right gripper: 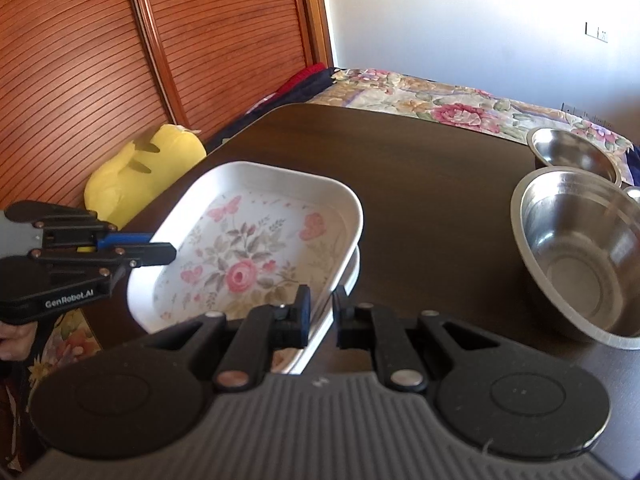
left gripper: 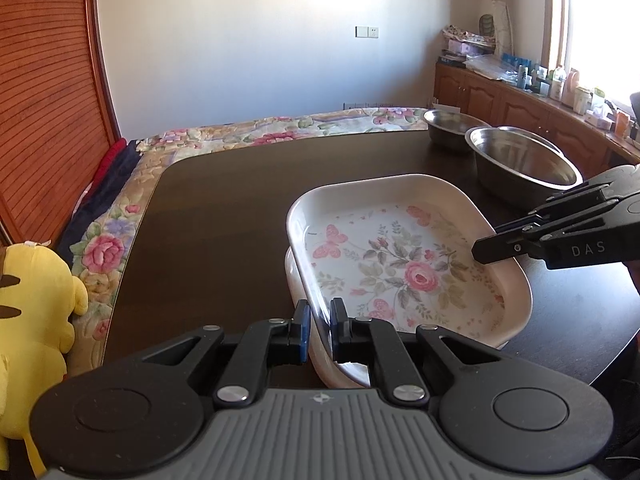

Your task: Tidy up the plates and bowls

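White floral rectangular plate (left gripper: 400, 264) is clamped at opposite rims by left hand-held gripper (left gripper: 320, 320) and right hand-held gripper (right gripper: 322, 308); should be lowered level onto the plate beneath.

The bench (left gripper: 224, 216) lies bare to the left of the floral plate (left gripper: 404, 256) and beyond it to the far edge, open for a pass. On the right, two steel bowls (right gripper: 576, 256) stand close together, narrowing that side. A yellow plush toy (left gripper: 36, 316) sits against the bench's left edge.
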A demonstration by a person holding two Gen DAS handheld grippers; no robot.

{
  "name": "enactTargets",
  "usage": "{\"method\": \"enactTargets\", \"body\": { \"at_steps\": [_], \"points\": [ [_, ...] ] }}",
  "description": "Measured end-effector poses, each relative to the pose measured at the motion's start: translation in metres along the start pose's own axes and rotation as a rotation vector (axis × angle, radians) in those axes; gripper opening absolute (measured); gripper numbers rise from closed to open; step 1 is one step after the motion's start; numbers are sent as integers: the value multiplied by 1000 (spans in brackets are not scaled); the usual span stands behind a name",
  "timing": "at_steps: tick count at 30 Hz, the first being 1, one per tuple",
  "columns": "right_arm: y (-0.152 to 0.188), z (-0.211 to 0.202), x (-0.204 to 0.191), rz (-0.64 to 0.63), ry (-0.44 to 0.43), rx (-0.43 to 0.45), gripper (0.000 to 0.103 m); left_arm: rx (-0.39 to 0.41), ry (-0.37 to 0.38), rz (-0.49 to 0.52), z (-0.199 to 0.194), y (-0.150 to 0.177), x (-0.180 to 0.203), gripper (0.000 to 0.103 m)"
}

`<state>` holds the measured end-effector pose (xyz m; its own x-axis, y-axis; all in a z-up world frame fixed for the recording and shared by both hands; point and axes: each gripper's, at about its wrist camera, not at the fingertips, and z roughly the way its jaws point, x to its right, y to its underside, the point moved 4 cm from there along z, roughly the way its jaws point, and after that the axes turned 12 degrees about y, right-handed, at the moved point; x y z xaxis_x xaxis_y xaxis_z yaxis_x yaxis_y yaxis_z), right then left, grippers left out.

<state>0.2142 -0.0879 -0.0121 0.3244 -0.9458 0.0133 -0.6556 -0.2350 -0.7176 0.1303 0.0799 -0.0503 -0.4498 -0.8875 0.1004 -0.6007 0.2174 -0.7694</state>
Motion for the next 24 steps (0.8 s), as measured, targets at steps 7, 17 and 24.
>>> {"method": "enactTargets", "body": {
  "at_steps": [7,17,24],
  "points": [
    [2,5,2,19,-4,-1,13,-9,-11,-1,4,3,-1,12],
    [5,8,-1,36,1,19,13,-12,-45,17,7,6,-1,12],
    [9,7,1,55,-7,32,14,-9,-47,13,8,6,-3,12]
  ]
}}
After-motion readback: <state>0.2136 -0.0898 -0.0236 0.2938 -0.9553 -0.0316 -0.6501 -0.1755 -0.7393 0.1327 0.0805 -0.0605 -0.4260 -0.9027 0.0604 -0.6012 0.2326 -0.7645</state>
